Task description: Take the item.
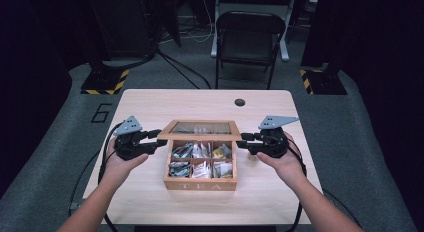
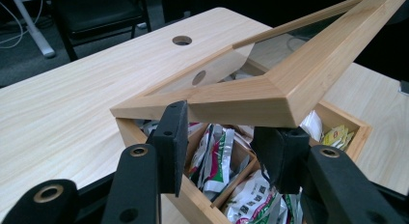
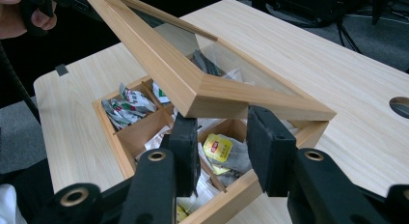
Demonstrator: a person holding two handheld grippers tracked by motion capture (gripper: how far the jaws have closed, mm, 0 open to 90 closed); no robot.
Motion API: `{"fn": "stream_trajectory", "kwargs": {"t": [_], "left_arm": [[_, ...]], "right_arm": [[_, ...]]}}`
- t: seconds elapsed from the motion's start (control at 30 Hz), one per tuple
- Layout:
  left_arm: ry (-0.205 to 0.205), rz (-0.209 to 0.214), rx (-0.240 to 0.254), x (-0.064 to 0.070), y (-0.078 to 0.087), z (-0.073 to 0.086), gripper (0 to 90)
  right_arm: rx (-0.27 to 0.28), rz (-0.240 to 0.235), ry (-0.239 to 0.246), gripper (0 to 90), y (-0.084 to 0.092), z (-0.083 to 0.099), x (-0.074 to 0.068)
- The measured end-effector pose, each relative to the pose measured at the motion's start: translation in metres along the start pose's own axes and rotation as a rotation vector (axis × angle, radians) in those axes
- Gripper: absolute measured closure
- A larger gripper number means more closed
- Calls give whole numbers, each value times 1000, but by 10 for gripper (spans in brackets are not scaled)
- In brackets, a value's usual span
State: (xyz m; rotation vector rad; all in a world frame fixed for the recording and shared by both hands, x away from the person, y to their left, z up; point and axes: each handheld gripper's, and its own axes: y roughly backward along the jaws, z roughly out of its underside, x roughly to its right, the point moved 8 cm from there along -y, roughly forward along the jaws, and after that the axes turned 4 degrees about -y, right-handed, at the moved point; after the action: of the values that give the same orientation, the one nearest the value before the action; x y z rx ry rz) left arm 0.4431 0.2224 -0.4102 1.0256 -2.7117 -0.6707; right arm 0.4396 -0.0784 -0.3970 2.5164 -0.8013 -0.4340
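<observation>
A wooden tea box [image 1: 200,184] marked TEA stands at the middle of the table, with packets of tea bags [image 1: 201,159] in its compartments. Its glass-paned lid [image 1: 200,137] is lifted and tilts up from the back. My left gripper [image 1: 159,139] is at the lid's front left corner and my right gripper [image 1: 240,140] at the front right corner. In the left gripper view the lid's corner [image 2: 270,96] lies over my left gripper [image 2: 226,127], whose jaws stand apart beneath it. The right gripper view shows the other corner [image 3: 212,96] over my right gripper [image 3: 224,120], its jaws likewise apart.
The light wood table [image 1: 150,104] has a round hole [image 1: 240,102] near its far edge. A black folding chair [image 1: 248,37] stands beyond it. Cables trail from both grippers off the table's sides.
</observation>
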Motion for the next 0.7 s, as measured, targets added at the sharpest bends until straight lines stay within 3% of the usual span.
{"fn": "stream_trajectory", "kwargs": {"t": [0.7], "left_arm": [[-4,15,-24,14,0,27,551]], "right_arm": [[-15,12,3,638,-7,28,-8]]}}
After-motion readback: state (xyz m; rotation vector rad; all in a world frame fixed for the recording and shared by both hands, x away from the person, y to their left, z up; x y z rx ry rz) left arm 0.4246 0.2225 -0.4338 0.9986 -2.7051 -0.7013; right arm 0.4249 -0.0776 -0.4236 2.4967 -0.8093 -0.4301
